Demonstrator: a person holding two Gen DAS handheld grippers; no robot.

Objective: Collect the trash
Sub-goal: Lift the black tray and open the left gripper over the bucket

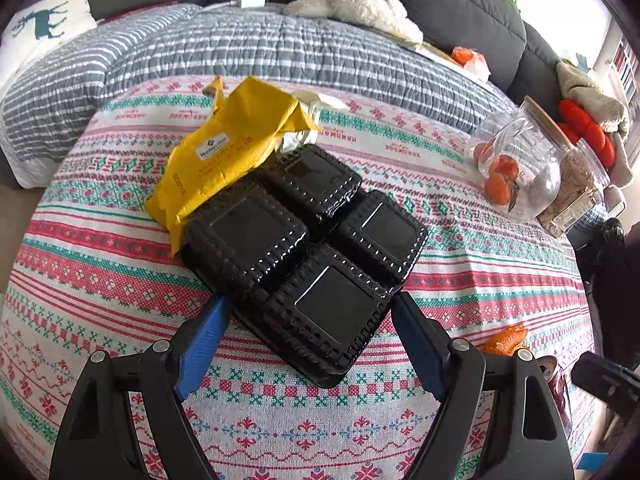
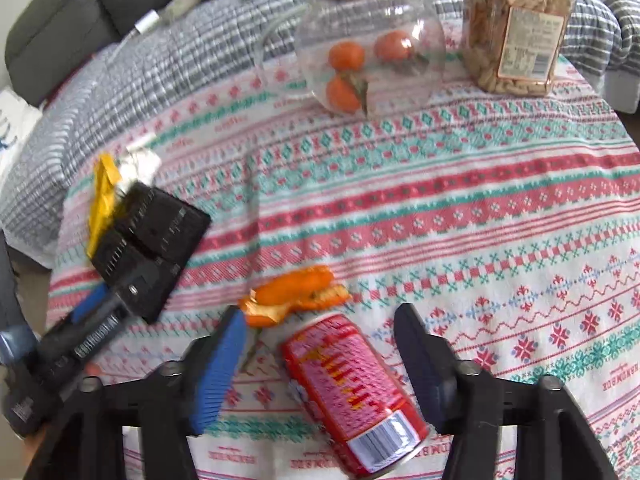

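Blue pads of the left gripper (image 1: pixel 310 312) frame the near end of the black plastic tray (image 1: pixel 308 256), a 4-cell clamshell lying on the patterned tablecloth (image 1: pixel 100 280). Its jaws stand wide, 1 pad at each side of the nearest cell, and neither looks to be pressing the plastic, so nothing is held yet. To the far left of the tray, a yellow bag (image 1: pixel 224 152) lies partly under it, with crumpled white paper (image 1: pixel 308 120) just beyond.

Judging from this, the step in hand is a 2-handed pickup. For the tray, the pads should close on the raised rim of the near cell, not the thin flat flange, which would likely flex and slip. Lifting slowly should keep the bag from dragging along.

Further right, the right gripper (image 2: pixel 320 364) straddles a red drink can (image 2: pixel 352 392) lying on its side, jaws moderately open with clear gaps at both sides; it holds nothing. Orange peel (image 2: pixel 292 296) sits just beyond the can, touching or nearly touching its far end. The can lies skewed to the jaws, so turning the wrist to square the pads across its round body would help, since a round can may roll or squirt out.

At the far right, the glass jar (image 2: pixel 372 48) with 3 oranges and the pasta jar (image 2: pixel 516 28) are not trash and stand well apart.
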